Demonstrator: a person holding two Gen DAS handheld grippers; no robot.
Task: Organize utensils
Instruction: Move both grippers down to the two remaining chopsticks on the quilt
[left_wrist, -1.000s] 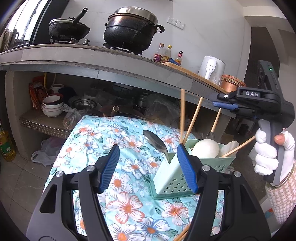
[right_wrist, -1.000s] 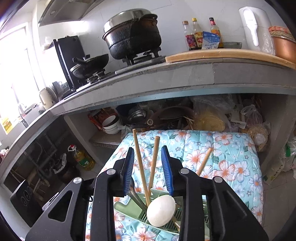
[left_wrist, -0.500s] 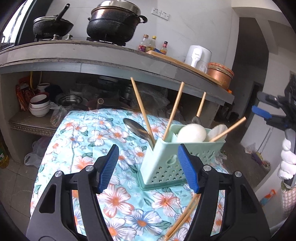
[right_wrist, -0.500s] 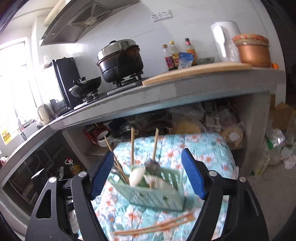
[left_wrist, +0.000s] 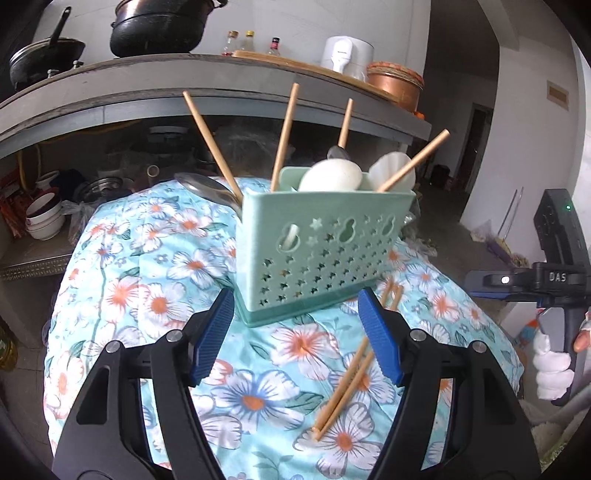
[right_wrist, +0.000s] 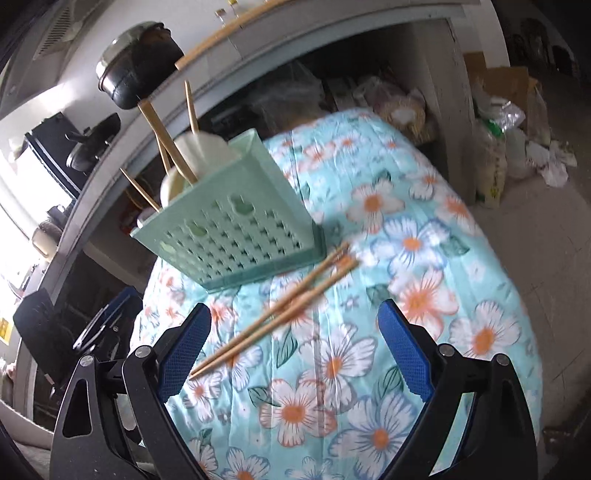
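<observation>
the right gripper (right_wrist: 295, 347) hung wide apart over the floral cloth (right_wrist: 424, 280), its jaws having just been opening, with nothing pinched between them, though the near ends of the loose chopsticks (right_wrist: 273, 314) lay on the cloth under the gap, close to the left pad. in the left wrist view the left gripper (left_wrist: 297, 334) stood open too, widening a little, empty, with those same chopsticks (left_wrist: 343, 387) lying flat just inside its right finger. straight beyond it stood the mint green utensil basket (left_wrist: 325, 254), upright on the covered surface, its base near the far tips of the loose pair. out of its top poked more chopsticks (left_wrist: 282, 140), a metal spoon (left_wrist: 207, 188) and white ladles (left_wrist: 330, 175). farther back ran the grey kitchen counter (left_wrist: 184, 77) with a black pot (left_wrist: 159, 29).
</observation>
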